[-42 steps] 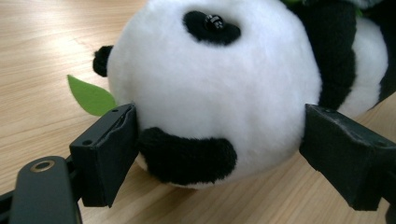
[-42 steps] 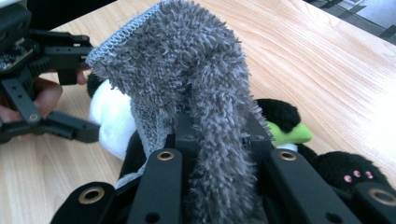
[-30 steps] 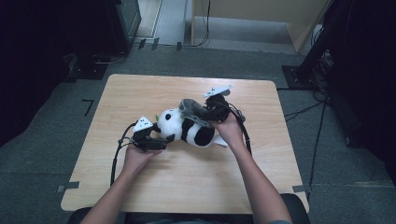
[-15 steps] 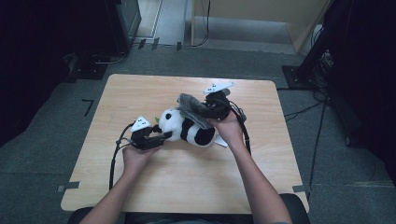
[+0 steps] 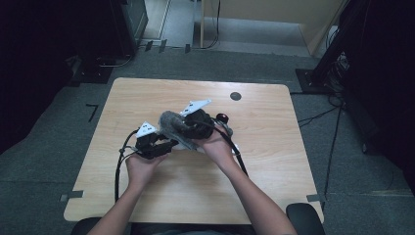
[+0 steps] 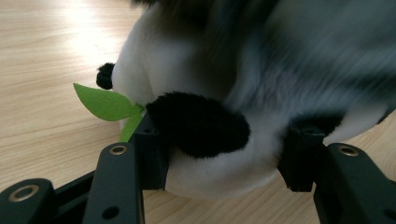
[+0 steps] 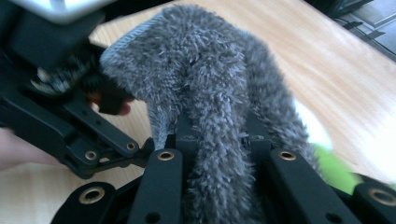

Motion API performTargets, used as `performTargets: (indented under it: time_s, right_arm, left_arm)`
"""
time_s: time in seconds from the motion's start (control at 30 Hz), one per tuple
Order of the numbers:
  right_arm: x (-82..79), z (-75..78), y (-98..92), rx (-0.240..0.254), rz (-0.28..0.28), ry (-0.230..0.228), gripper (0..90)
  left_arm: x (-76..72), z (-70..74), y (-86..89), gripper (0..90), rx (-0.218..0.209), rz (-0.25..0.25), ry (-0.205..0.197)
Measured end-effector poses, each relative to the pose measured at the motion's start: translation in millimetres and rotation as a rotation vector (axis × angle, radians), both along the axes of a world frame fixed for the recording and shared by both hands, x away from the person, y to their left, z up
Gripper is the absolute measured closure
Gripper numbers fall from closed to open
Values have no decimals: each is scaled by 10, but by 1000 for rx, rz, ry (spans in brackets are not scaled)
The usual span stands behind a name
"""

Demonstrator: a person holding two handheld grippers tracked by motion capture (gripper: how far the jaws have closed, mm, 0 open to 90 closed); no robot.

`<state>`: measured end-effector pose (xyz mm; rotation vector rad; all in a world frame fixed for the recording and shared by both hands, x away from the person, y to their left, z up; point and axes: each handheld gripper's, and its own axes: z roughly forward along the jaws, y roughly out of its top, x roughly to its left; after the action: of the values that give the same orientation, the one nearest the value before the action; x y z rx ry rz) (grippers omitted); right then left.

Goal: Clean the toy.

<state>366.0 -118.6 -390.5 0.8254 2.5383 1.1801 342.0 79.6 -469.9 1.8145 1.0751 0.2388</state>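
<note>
Both tongs are busy over the middle of the wooden bench (image 5: 274, 161), which is by far the biggest thing here: a pale plank top with rounded corners, sitting on grey carpet. Left tongs (image 6: 224, 154) have just squeezed in and now pinch the panda plush (image 6: 210, 93) between the pads, with white fur bulging out below and one black patch sitting right between them. Right tongs (image 7: 219, 149) are clamped nearly shut on a shaggy grey cloth (image 7: 205, 74), its pile standing up in a fat fold that drapes back over the jaws.

From the high view, the two hands meet just left of the bench's centre, the left tongs (image 5: 155, 146) low and the right tongs (image 5: 195, 125) a bit farther up, touching close together, with the grey cloth (image 5: 171, 120) bunched on top between them. The panda is mostly hidden under all that from up there. It's down at bench height, though I can't tell whether it's resting on the wood or lifted a bit.

Smaller stuff: a green felt leaf (image 6: 107, 103) sticks out of the plush by the left pad, and a dark round spot (image 5: 235, 96) sits on the bench farther back. No brand, tag or writing I can read anywhere.
</note>
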Motion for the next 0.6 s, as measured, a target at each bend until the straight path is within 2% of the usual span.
performTargets:
  time_s: [0.07,0.13,0.27,0.33,0.5,0.6]
  right_arm:
    - [-14,-85,35,-7,6,-21,753]
    - [-19,-129,28,-7,13,-21,753]
    - [-80,-138,-27,-62,23,-48,757]
    - [-114,-148,-87,-92,30,-63,761]
    - [-231,-163,-280,-109,29,-61,764]
    - [-278,-155,-396,-101,19,-55,764]
  left_arm:
    - [28,-51,47,447,-25,2,29]
    - [36,-64,56,450,-26,-2,30]
    - [41,-73,60,454,-27,0,32]
    - [42,-78,61,454,-26,-3,30]
    - [46,-84,69,454,-25,-8,29]
    - [44,-80,66,454,-26,-16,27]
